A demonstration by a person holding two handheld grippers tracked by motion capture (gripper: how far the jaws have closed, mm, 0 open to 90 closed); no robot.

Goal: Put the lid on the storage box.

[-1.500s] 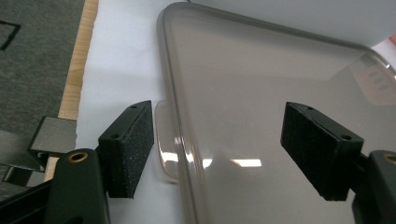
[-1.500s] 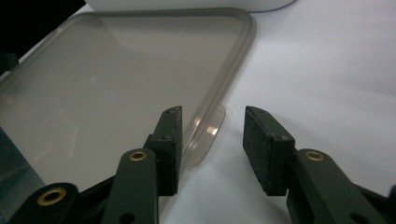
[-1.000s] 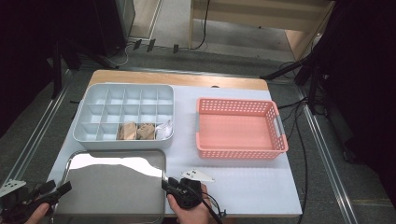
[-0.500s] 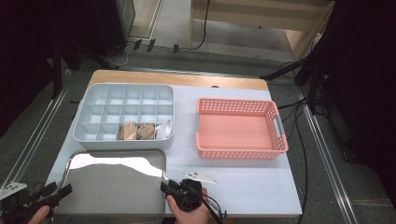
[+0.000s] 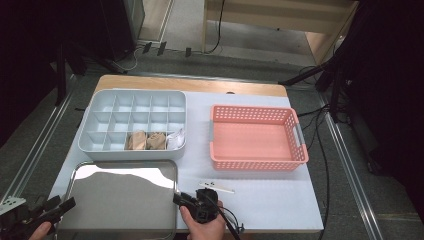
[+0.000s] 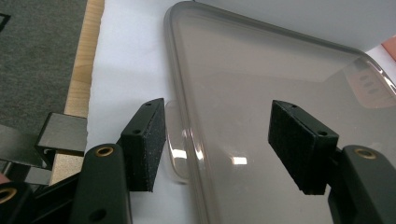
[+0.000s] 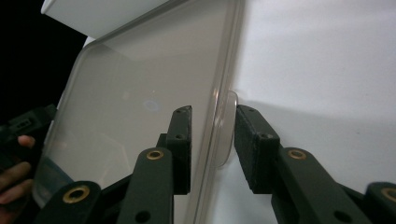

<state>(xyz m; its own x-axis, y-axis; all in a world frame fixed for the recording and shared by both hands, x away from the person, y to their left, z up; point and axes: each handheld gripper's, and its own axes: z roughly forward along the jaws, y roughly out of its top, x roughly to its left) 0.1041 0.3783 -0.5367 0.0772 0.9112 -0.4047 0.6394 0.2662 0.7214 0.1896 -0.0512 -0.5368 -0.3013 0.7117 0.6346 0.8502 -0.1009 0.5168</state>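
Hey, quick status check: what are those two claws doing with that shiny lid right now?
Left gripper open, straddling lid edge. Right gripper nearly closed around the lid's side tab, grip unconfirmed. Nothing in the way.

Light: bright overhead on the white table (image 5: pixel 270 200); surroundings dark.
Glare: white sheen across the steel tray (image 5: pixel 120 200); small highlights on its rim (image 6: pixel 187 140).
Shadows: soft, beneath the jaws.
Focus: high view soft; nearest jaw parts blurred in the gripper views.
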